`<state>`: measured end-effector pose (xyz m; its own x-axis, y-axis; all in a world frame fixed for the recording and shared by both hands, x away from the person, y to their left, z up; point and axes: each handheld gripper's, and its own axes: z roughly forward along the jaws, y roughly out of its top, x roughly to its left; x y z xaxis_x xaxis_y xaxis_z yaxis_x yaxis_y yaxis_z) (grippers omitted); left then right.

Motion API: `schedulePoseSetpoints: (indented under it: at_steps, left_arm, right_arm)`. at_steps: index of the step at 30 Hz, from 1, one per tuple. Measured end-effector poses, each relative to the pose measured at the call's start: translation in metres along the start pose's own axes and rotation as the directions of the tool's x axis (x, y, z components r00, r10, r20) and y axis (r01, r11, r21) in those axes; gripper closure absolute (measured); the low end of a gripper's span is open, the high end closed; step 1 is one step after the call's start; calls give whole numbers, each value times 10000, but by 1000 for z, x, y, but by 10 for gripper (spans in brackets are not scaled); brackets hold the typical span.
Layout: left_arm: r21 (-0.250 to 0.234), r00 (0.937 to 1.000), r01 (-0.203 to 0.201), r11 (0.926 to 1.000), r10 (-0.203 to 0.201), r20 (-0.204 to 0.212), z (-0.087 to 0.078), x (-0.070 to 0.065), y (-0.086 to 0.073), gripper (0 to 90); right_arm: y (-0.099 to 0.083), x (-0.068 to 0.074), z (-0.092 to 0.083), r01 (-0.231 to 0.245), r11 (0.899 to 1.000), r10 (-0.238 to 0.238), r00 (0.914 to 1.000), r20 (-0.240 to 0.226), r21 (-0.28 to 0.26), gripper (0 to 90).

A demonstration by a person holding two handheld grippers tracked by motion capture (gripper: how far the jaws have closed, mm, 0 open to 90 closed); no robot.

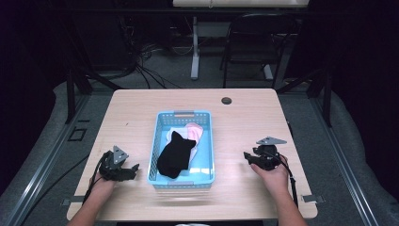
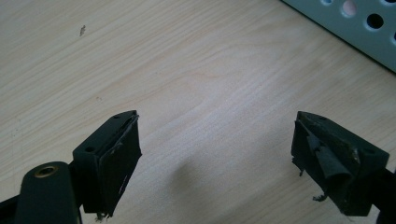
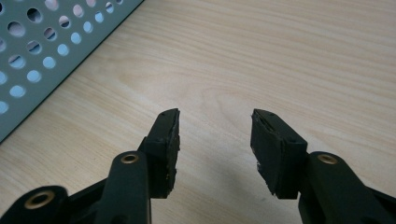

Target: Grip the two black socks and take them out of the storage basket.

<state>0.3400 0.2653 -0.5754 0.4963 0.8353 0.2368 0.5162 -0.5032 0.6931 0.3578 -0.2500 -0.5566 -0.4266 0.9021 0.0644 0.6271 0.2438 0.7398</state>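
A black sock (image 1: 175, 155) lies in the blue basket (image 1: 155, 155) mid-counter (image 1: 244, 122), over pale socks (image 1: 193, 132). The basket sits between the left tongs (image 1: 134, 168) and right tongs (image 1: 246, 156), both resting spread apart, holding nothing.

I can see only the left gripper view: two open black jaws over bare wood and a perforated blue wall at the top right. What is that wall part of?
Observer: It is a blue basket in the middle of the table.
Operator: Is anything in it?
Observer: Yes, a black sock lies on top of a pink and white one.
Operator: Where is the other hand-held gripper?
Observer: The right hand-held gripper rests on the table on the basket's other side, jaws open and empty.
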Motion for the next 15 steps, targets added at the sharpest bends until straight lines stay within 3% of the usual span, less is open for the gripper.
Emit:
schedulePoseSetpoints:
  at_steps: [7,15]
  left_arm:
    - [-4,10000,24,10000,-24,-4,-1,1,0,156]
    - [-14,10000,-6,10000,6,9,-2,0,0,156]
  right_arm:
    - [-1,1,4,-51,9998,54,9999,-149,168,524]
    - [-2,2,4,46,9997,-47,10000,13,226,509]
